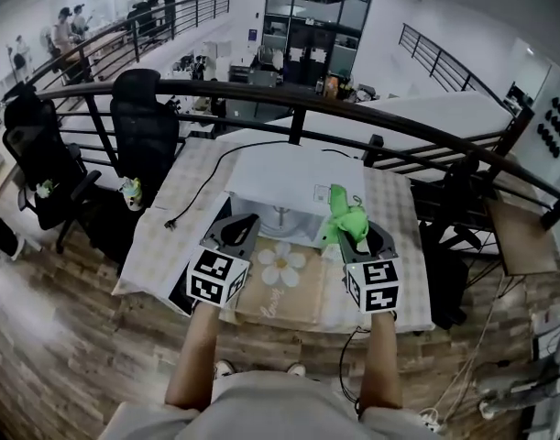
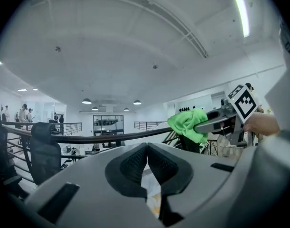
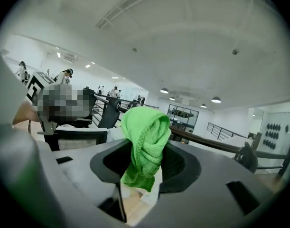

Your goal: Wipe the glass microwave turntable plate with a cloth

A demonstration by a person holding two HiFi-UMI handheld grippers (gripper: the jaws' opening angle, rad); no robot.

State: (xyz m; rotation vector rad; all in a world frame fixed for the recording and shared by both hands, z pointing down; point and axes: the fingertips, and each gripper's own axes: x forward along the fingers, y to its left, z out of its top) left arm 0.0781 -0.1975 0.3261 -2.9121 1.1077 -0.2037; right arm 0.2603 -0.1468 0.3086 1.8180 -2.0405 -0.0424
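Note:
In the head view my right gripper [image 1: 355, 230] is shut on a bright green cloth [image 1: 342, 212], which bunches up above its jaws. The right gripper view shows the cloth [image 3: 145, 137] clamped between the black pads and folded over on top. My left gripper [image 1: 239, 230] is shut with nothing in it, and its pads [image 2: 135, 163] meet at the tips. Both grippers hover over the table's near half and tilt upward. A faint glassy shape [image 1: 280, 216], perhaps the plate, lies before the white microwave [image 1: 293, 174]; it is too small to tell. From the left gripper view the cloth [image 2: 187, 123] hangs at the right.
A beige mat with a white flower [image 1: 281, 264] lies on the checked tablecloth [image 1: 170, 246] under the grippers. A black power cable [image 1: 204, 183] runs left off the microwave. A black railing [image 1: 289, 99] stands behind the table and an office chair [image 1: 144, 122] at its left.

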